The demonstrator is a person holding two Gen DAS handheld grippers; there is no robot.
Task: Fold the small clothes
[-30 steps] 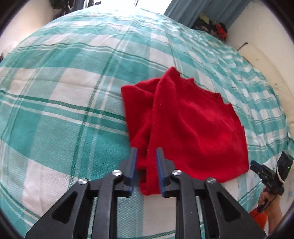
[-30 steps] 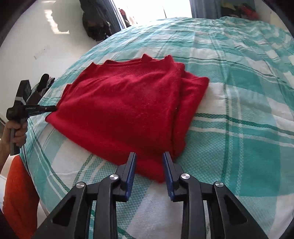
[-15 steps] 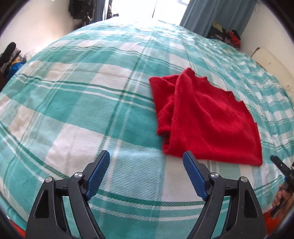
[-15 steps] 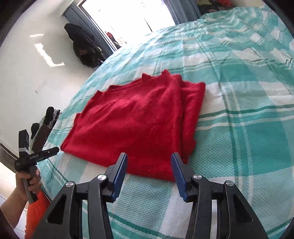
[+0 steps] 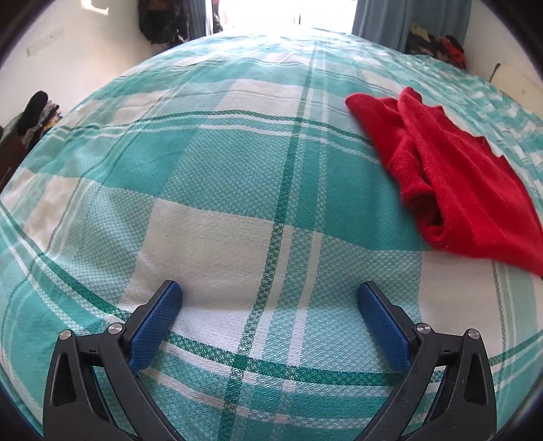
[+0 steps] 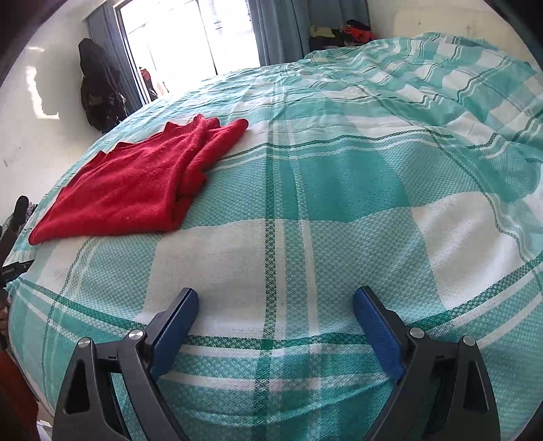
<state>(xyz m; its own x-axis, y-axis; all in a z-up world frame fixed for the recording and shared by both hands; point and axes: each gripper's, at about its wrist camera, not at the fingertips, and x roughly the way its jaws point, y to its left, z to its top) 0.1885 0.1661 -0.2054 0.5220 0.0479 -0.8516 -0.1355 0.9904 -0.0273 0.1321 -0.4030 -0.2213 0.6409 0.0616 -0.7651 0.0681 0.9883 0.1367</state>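
Note:
A folded red sweater (image 5: pixel 451 176) lies flat on the teal and white checked bedspread (image 5: pixel 237 176). In the left wrist view it sits at the right, well ahead of my left gripper (image 5: pixel 269 298), which is wide open and empty above the bedspread. In the right wrist view the sweater (image 6: pixel 135 190) lies at the left. My right gripper (image 6: pixel 275 303) is wide open and empty, away from the sweater.
The bed fills both views. A bright window with blue curtains (image 6: pixel 278 30) stands behind it. Dark clothes hang on the wall (image 6: pixel 98 91). A pile of clothes (image 5: pixel 434 44) lies at the far corner. Part of the other gripper (image 6: pixel 13 268) shows at the left edge.
Both grippers let go of the sweater's near edge, opened wide and pulled back. The left one swung left, the right one swung right, so the sweater sits off to the side.

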